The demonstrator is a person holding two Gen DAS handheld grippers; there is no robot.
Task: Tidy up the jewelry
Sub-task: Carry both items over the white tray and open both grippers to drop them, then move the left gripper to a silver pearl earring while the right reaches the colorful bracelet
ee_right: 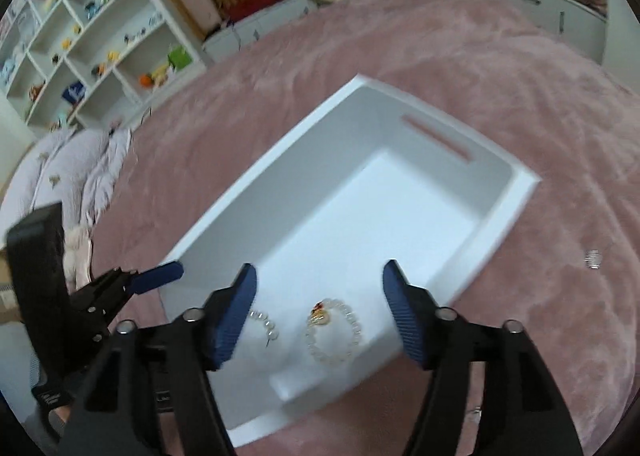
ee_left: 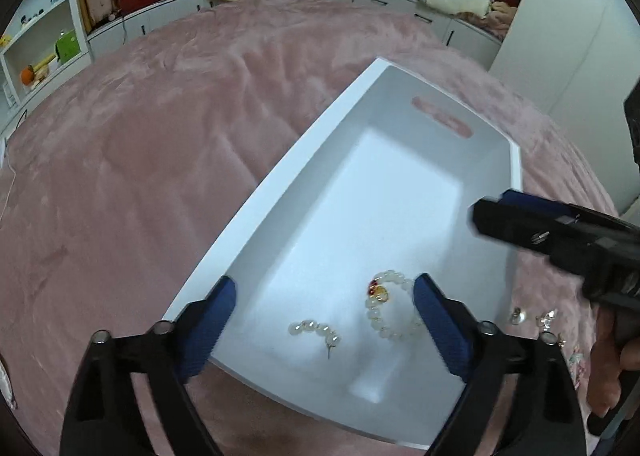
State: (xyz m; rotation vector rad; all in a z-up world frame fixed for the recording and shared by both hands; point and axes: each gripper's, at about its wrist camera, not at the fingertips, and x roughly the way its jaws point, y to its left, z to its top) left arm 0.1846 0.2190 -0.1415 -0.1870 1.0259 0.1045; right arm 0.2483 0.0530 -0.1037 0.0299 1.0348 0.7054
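Both pieces lie in the white tray (ee_left: 280, 192); left claw (ee_left: 324, 320) and right claw (ee_right: 318, 312) gape empty; next, fetch the earrings (ee_left: 520, 316) off the bed

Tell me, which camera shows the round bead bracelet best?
The left wrist view: the bead bracelet lies sharp in the white tray, red and gold charm clear. The right wrist view shows it too, but blurred.

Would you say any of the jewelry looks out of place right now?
Yes. The bead bracelet and pearl earring lie in the white tray, but small sparkly pieces lie loose on the pink blanket beside its right wall, and another sits alone farther out.
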